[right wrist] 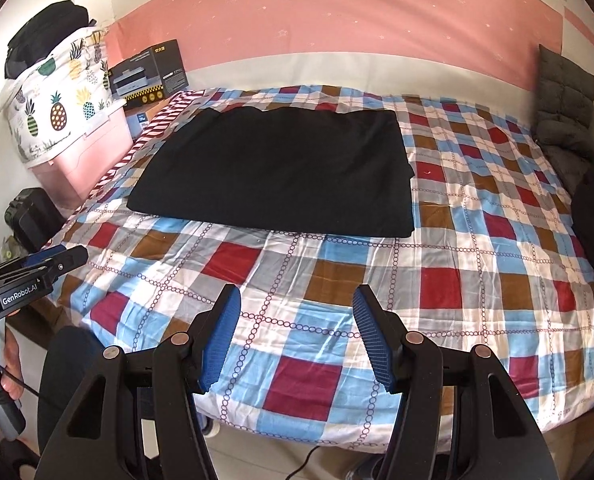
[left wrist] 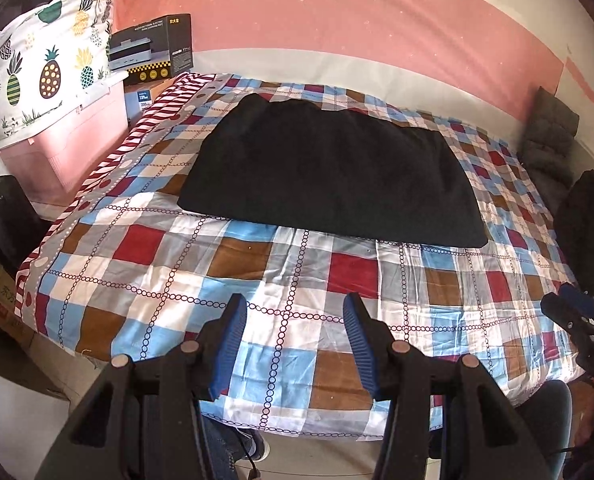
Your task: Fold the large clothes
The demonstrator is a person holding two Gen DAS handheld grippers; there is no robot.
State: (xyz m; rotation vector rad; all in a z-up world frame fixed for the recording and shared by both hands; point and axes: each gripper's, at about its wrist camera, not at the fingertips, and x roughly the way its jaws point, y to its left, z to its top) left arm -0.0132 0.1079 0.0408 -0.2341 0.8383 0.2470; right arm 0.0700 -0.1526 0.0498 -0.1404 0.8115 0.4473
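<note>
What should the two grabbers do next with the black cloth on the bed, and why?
Probably reach forward to the near edge of the black garment. Both the left gripper and the right gripper are open and hold nothing, above the checked bedspread short of the cloth, which lies flat as a wide rectangle, perhaps needing another fold.

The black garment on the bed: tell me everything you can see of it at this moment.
The black garment is plain, matte, soft-looking cloth with no visible print. It lies flat, folded into a rough rectangle, with slight wrinkles along its far edge and layered edges showing at its right side. It rests toward the middle and far part of the checked bedspread, which is all that touches it. Sleeves, collar or fastenings cannot be made out. Both grippers are clear of it.
</note>
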